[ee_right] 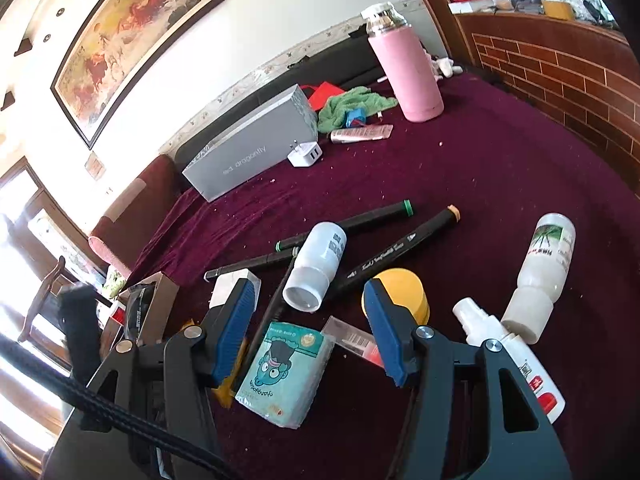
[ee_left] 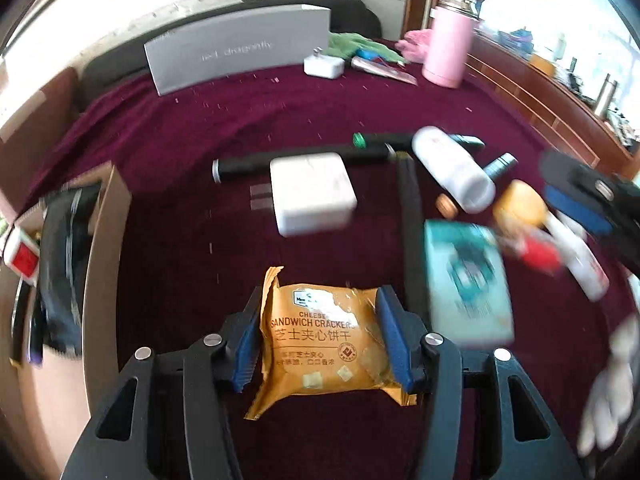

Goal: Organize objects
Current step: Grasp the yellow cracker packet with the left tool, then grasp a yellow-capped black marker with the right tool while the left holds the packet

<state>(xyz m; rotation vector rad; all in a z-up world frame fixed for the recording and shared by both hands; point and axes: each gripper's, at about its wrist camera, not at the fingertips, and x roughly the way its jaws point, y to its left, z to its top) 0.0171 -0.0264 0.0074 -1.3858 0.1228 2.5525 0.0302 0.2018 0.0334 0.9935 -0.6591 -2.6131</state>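
My left gripper [ee_left: 320,336] is shut on an orange packet of cheese sandwich crackers [ee_left: 320,344], held just above the maroon cloth [ee_left: 200,128]. My right gripper [ee_right: 310,332] is open, hovering over a teal tissue pack [ee_right: 286,372]; it also shows blurred in the left wrist view [ee_left: 468,284]. Around it lie a white bottle [ee_right: 318,264], a yellow-lidded jar [ee_right: 404,292], black markers [ee_right: 400,244], a white spray bottle [ee_right: 516,356] and a second white bottle [ee_right: 544,272]. A white block [ee_left: 312,192] lies ahead of the left gripper.
A cardboard box [ee_left: 96,264] holding dark items stands at the left edge. At the back are a grey box [ee_left: 236,48], a white charger [ee_right: 305,155], a green towel [ee_right: 352,106], a tube [ee_right: 360,133] and a pink flask [ee_right: 408,68]. A brick counter [ee_right: 560,72] borders the right.
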